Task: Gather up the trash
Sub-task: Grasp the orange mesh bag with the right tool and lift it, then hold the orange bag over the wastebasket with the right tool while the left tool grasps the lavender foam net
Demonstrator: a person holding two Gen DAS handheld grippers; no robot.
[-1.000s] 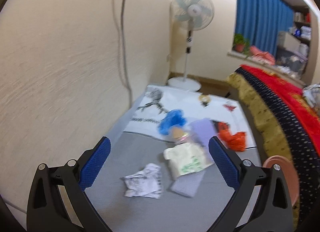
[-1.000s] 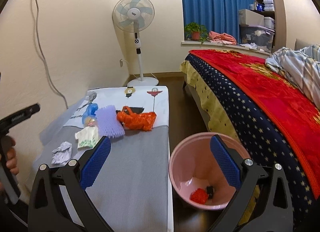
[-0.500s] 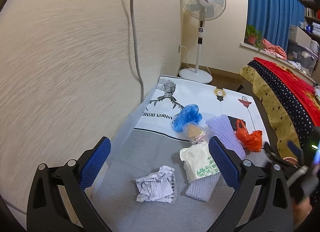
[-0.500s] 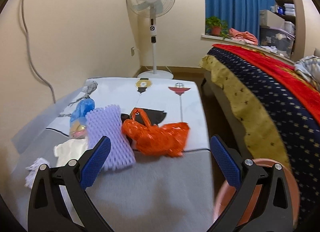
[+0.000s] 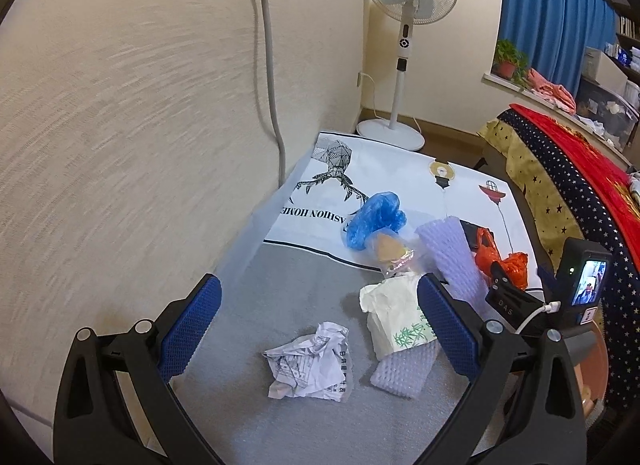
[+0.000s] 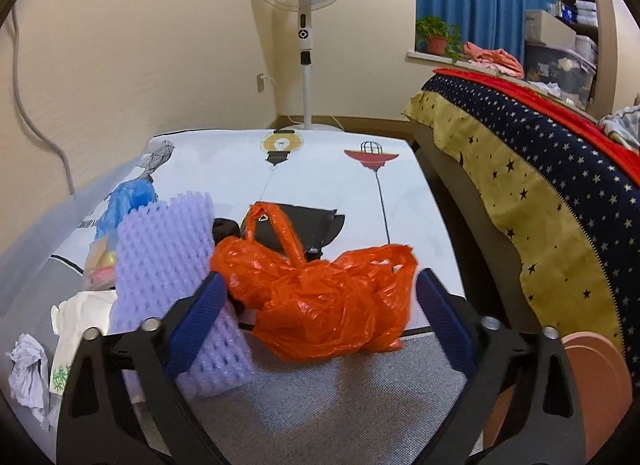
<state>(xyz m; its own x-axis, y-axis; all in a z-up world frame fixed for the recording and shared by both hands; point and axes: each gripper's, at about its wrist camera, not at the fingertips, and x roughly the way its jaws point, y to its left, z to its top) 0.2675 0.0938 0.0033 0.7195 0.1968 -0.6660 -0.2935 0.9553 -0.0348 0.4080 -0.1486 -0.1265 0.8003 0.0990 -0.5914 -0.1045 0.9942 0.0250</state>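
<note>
A low table beside a wall holds scattered trash. The right gripper sits low at the table edge, its jaws closing around an orange bag that lies between them; the pads are not yet pressing it. A purple foam sheet lies just left of the bag. The left gripper hangs above the table with jaws wide apart and empty, over a crumpled paper and a white wrapper. A pink bin stands between table and bed.

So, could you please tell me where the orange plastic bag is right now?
In the right wrist view the orange plastic bag lies on the table between the closing right claw fingers, just right of the purple foam sleeve.
</note>
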